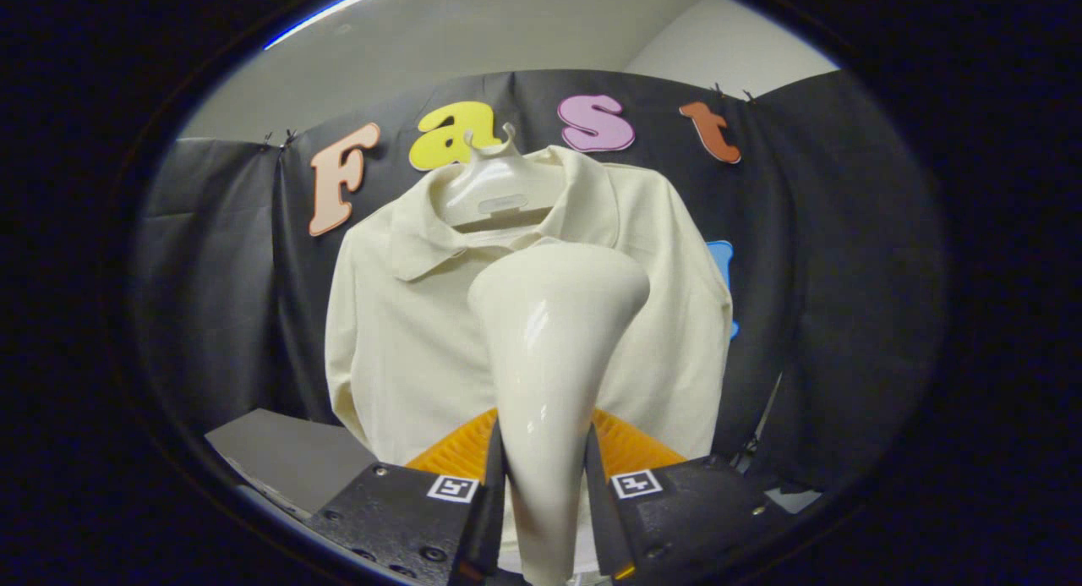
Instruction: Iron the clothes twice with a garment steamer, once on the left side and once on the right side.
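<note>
The gripper (544,484) squeezes the shiny white plastic garment steamer (554,341) by its thin neck. Both fingers press on it, one at 9 o'clock and one at 3 o'clock of the neck. The steamer's wide head points up toward 12 o'clock. Just beyond it hangs the cream collared shirt (397,332), on a white plastic hanger (494,193) against the black cloth wall (828,273). A flat grey board (287,455) lies at 8 o'clock of the shirt.
</note>
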{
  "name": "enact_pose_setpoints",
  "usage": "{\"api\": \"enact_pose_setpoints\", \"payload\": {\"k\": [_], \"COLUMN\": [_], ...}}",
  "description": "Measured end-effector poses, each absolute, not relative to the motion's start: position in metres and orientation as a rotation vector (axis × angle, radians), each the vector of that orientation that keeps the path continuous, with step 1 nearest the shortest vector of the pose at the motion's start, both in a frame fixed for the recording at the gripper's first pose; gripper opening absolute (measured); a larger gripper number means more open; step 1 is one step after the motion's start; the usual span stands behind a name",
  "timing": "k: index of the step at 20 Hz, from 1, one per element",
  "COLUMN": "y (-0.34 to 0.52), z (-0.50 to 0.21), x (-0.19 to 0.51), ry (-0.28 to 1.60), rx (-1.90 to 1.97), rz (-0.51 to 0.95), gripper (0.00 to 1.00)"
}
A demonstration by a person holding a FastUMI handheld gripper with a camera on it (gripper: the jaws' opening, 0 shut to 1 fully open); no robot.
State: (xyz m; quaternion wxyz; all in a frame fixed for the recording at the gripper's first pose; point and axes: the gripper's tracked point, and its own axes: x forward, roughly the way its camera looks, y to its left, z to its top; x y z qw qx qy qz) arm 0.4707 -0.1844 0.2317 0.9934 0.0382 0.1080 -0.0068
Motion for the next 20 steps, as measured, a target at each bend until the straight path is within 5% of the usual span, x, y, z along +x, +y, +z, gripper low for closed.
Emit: {"api": "enact_pose_setpoints", "payload": {"k": [20], "y": [-0.231], "z": [0.108], "x": [0.49], "ry": [0.325], "rx": [0.249], "rz": [0.011], "gripper": [0.44]}}
